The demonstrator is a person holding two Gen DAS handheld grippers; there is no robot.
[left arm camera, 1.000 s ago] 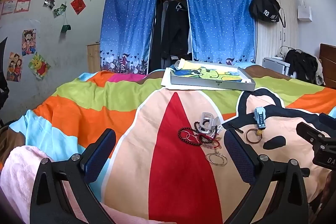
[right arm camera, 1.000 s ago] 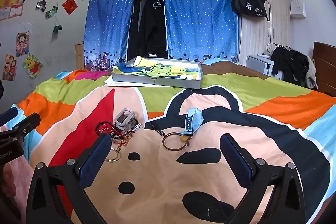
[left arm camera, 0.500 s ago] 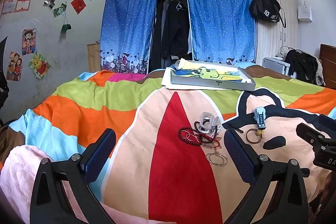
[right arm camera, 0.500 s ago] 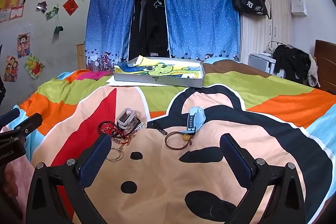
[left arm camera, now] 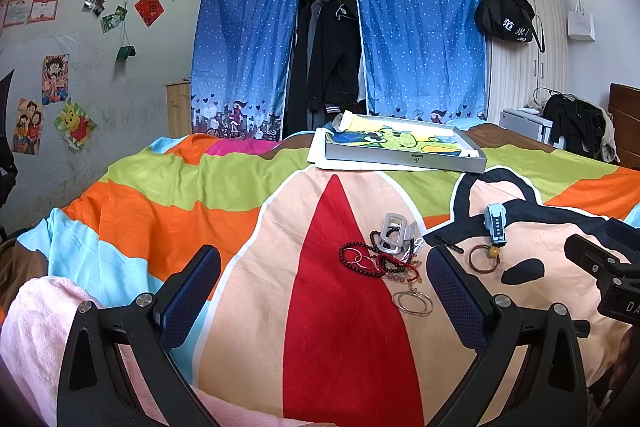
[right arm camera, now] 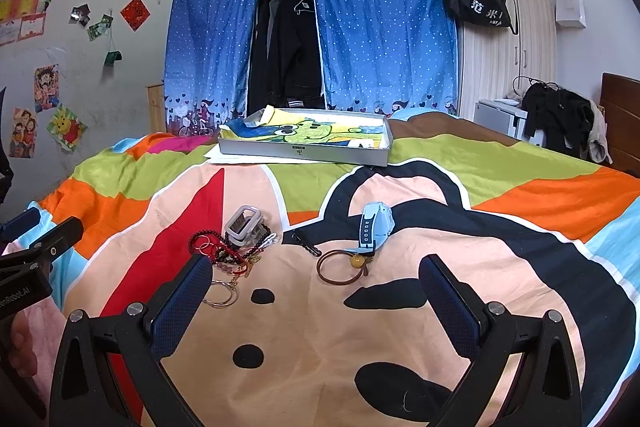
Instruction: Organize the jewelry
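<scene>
A tangle of dark red bead bracelets [left arm camera: 372, 261] [right arm camera: 224, 253] lies on the cartoon bedspread, with a grey hair clip [left arm camera: 394, 233] [right arm camera: 242, 221] on its far side and thin metal hoops [left arm camera: 414, 303] [right arm camera: 220, 293] on its near side. To the right lie a light blue watch [left arm camera: 495, 223] [right arm camera: 372, 227], a brown bangle [left arm camera: 484, 259] [right arm camera: 340, 267] and a small black hairpin [right arm camera: 306, 243]. My left gripper [left arm camera: 324, 291] is open, short of the pile. My right gripper [right arm camera: 316, 291] is open, just short of the bangle. Both hold nothing.
A shallow grey box [left arm camera: 404, 157] [right arm camera: 304, 151] lined with a cartoon cloth sits farther back on the bed. A pink towel [left arm camera: 32, 327] lies at the near left edge. Blue curtains [right arm camera: 384, 27] and a wardrobe stand behind the bed.
The right gripper has crept slightly forward toward the jewelry; the left gripper has stayed put. Both remain open.
</scene>
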